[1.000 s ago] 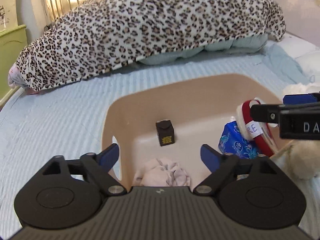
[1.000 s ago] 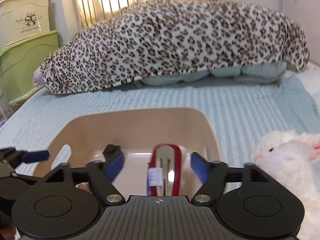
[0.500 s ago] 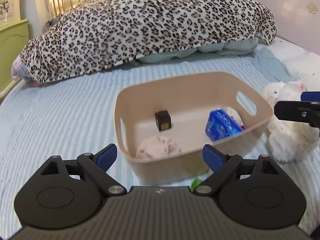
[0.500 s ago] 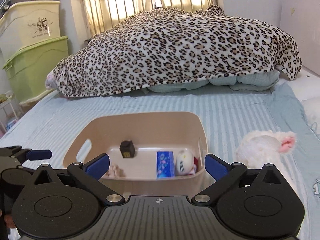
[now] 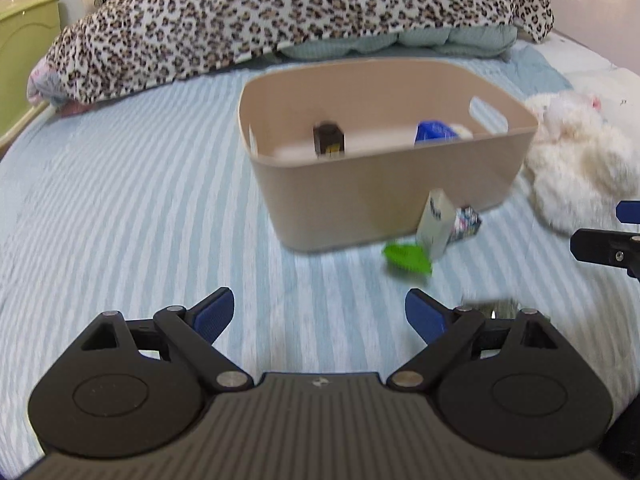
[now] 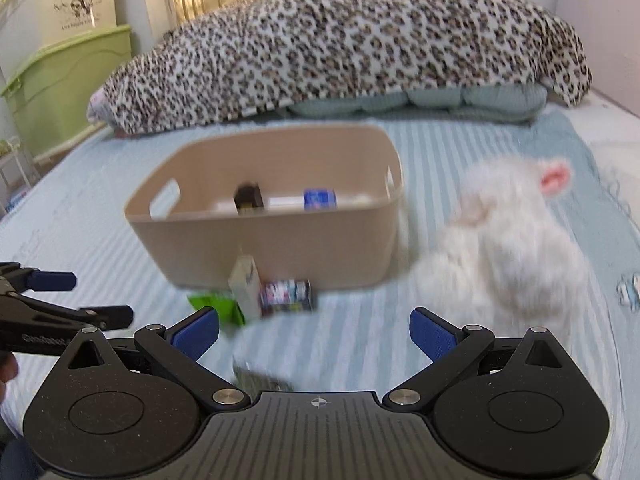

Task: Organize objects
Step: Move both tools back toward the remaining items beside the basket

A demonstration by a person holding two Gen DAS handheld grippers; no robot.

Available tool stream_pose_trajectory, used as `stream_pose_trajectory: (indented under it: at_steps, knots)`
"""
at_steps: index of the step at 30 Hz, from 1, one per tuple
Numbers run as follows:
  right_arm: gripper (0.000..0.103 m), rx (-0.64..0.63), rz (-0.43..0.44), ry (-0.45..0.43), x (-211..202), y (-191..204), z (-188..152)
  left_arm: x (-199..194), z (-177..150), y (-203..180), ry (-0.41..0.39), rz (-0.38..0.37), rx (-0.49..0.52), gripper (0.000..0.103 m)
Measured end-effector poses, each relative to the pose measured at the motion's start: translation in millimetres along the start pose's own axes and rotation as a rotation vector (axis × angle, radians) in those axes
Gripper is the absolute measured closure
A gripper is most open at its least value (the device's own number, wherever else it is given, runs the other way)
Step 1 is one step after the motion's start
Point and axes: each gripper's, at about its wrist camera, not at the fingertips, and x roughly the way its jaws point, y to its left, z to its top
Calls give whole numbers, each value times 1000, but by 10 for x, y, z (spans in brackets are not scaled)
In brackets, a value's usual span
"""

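Note:
A beige plastic bin [image 5: 396, 204] [image 6: 280, 244] stands on the striped blue bed. Inside it are a small dark box [image 5: 329, 140] [image 6: 249, 198] and a blue packet [image 5: 434, 131] [image 6: 320, 199]. In front of the bin lie a green packet [image 5: 406, 258] [image 6: 216, 306], a pale upright carton [image 5: 436, 224] [image 6: 246, 288] and a small patterned box [image 5: 466, 220] [image 6: 286, 296]. A white plush toy [image 5: 580, 164] [image 6: 508, 240] lies right of the bin. My left gripper [image 5: 320, 312] is open and empty, short of the bin. My right gripper [image 6: 314, 332] is open and empty above a dark flat item [image 6: 256, 376].
A leopard-print blanket [image 5: 280, 12] [image 6: 340, 52] covers pillows at the back. Green and cream storage boxes [image 6: 60, 80] stand left of the bed. The left gripper [image 6: 52, 312] shows in the right wrist view, and the right gripper [image 5: 608, 244] shows at the left wrist view's right edge.
The right gripper let go of the red-rimmed item into the bin. Both grippers then pulled back and lowered; the objects in front of the bin came into view.

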Motion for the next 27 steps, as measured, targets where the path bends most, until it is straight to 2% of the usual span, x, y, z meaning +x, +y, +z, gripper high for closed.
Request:
stream_pose_trajectory:
  at_steps: [10,15,21,27]
  knots:
    - [0,-63,-15,100,167,29,-438,161,-416,33,94,-24,-28,10]
    - [0,-87,-6,144,288,73,-585,224,-547,0,115,-35,-29,10]
    - [0,-144,-1,172,421,156,-682,309,-587,-29,126,-45,-22,10]
    - [0,-139,9,193,652,196,-667,379,-527,-40,114,-56,-20,10]
